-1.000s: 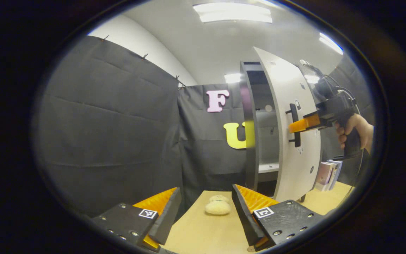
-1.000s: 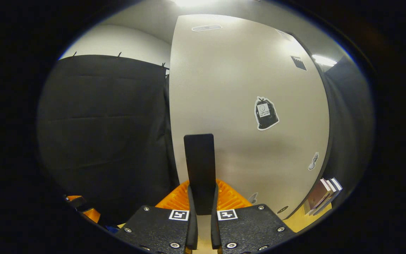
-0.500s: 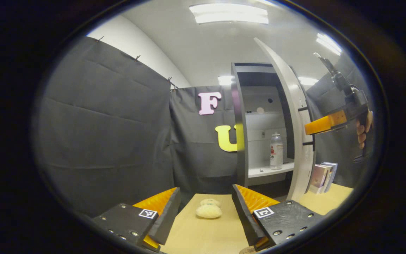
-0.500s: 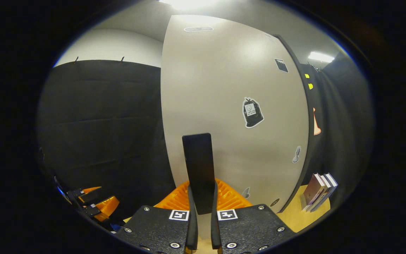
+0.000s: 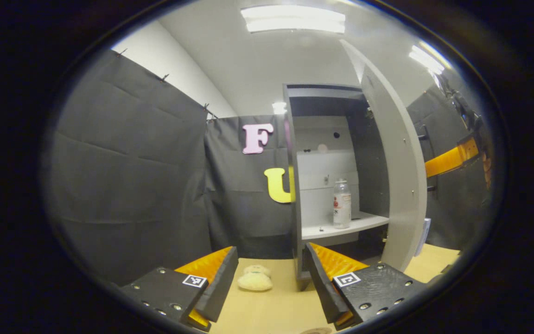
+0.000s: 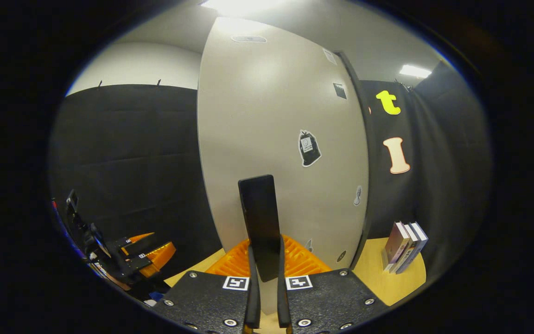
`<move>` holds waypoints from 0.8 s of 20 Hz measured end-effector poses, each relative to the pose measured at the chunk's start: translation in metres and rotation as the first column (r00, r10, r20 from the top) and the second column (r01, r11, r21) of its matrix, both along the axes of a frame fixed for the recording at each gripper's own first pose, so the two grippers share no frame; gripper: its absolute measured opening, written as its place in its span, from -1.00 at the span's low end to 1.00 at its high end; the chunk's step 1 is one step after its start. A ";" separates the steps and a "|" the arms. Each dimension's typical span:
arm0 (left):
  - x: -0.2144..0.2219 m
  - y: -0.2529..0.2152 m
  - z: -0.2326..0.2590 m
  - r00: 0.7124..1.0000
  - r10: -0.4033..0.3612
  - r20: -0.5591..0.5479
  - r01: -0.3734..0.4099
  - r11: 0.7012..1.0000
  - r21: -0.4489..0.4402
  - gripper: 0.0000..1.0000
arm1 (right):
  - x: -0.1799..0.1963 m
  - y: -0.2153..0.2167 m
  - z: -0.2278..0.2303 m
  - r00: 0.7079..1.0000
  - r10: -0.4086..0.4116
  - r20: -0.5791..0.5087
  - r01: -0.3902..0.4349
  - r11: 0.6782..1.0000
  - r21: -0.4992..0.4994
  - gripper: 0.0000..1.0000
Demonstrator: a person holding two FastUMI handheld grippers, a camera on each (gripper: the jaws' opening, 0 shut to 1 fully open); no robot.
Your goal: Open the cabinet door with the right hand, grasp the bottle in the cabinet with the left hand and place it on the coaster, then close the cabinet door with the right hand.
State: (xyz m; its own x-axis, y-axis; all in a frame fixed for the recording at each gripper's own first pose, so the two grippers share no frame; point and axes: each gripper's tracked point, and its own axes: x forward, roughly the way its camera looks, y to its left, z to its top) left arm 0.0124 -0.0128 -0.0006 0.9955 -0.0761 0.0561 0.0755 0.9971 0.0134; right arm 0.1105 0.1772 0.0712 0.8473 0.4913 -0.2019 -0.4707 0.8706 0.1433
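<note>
On the white shelf inside the open cabinet (image 5: 327, 139), far across the wooden tabletop (image 5: 271, 306), stands the bottle (image 5: 341, 204): upright, clear, capped, with a pale label carrying red marks too small to make out. It sits toward the shelf's right end, near the swung-out cabinet door (image 5: 399, 185), whose edge hides most of the books behind it. The left gripper (image 5: 271, 278) hangs low over the near end of the table, its 2 fingers spread wide apart and holding nothing; a small cream plush toy (image 5: 255, 281) lies on the table between and beyond them. In the right gripper view, the right gripper (image 6: 264, 283) has both fingers pressed against the dark door handle (image 6: 261, 222), which rises upright from between them in front of the door's pale outer face with its stickers. 3 books (image 6: 403, 246) lean on the table at far right. The coaster is hard to identify; a round shape cut off at the left gripper view's bottom edge may be it.
</note>
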 end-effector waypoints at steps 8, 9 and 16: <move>0.006 -0.069 0.010 0.996 -0.087 0.016 0.087 0.996 -0.006 0.76 | -0.016 -0.066 0.002 0.991 -0.132 0.012 0.133 0.991 -0.021 -0.72; 0.008 -0.077 0.010 0.995 -0.096 0.015 0.096 0.995 -0.008 0.76 | -0.019 -0.077 0.003 0.989 -0.150 0.014 0.150 0.989 -0.016 -0.72; 0.004 -0.127 0.012 0.990 -0.138 0.007 0.138 0.990 0.005 0.76 | -0.010 -0.144 -0.001 0.971 -0.236 0.033 0.236 0.972 -0.011 -0.78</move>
